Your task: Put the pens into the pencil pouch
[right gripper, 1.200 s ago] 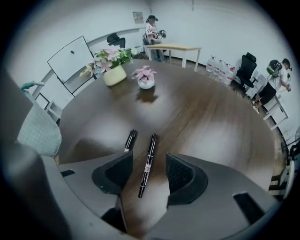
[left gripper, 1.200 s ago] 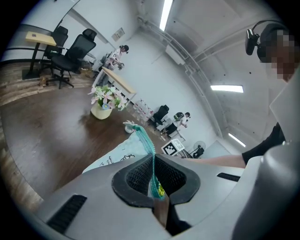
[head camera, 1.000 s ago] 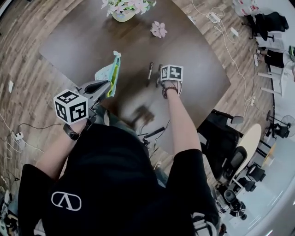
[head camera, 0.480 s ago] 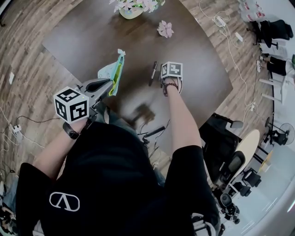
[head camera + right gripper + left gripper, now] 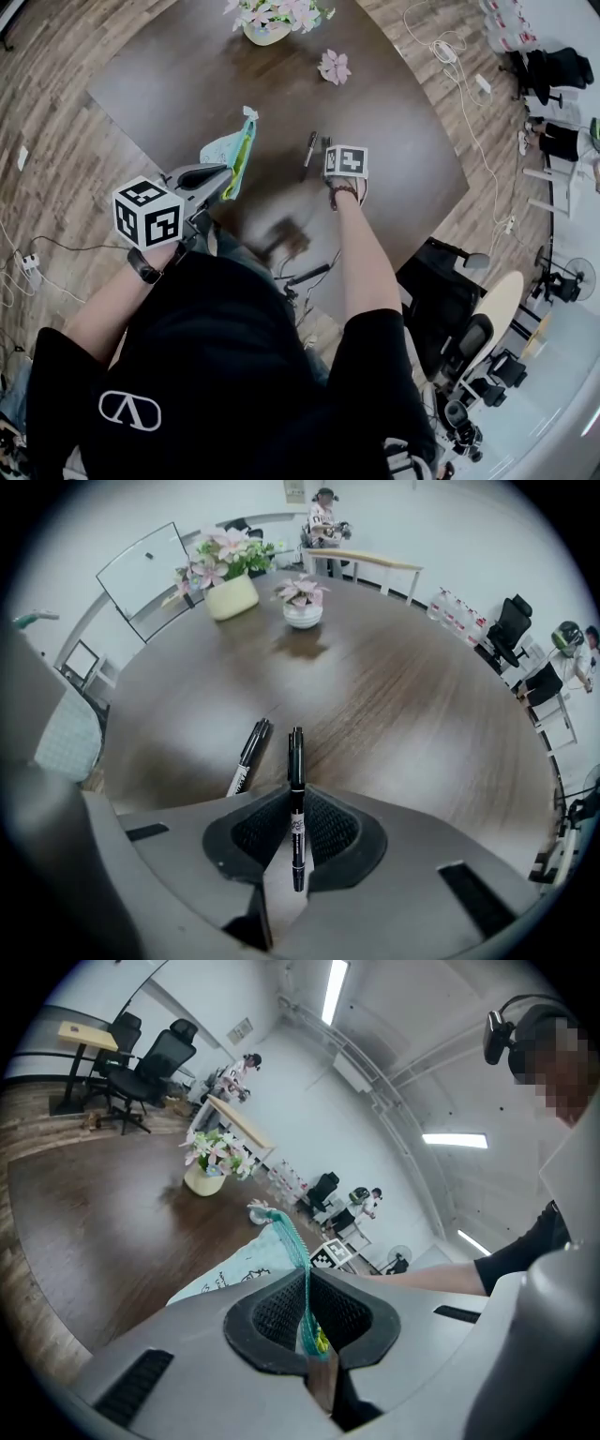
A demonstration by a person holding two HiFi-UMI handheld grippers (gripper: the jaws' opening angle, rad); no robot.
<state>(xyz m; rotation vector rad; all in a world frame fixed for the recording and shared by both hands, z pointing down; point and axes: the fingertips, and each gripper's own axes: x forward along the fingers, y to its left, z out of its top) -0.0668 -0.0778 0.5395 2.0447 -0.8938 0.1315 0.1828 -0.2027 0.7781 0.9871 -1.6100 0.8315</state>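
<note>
My left gripper (image 5: pixel 223 175) is shut on the edge of the teal pencil pouch (image 5: pixel 231 150), which hangs open above the dark round table (image 5: pixel 394 103); in the left gripper view the pouch's zip edge (image 5: pixel 298 1269) runs between the pads. My right gripper (image 5: pixel 330 148) points steeply down and is shut on a black pen (image 5: pixel 296 803) that stands along its jaws. A second black pen (image 5: pixel 247 755) lies on the table just left of it, also the pen (image 5: pixel 308 148) in the head view.
A vase of pink flowers (image 5: pixel 267 21) and a small pink flower pot (image 5: pixel 334 67) stand at the table's far side. Office chairs (image 5: pixel 553 70) and cables (image 5: pixel 441 47) lie on the wood floor to the right. A person's dark torso fills the lower head view.
The right gripper has closed on one of the two pens on the table; the other pen stays lying there. The left gripper keeps holding the pouch in place.
</note>
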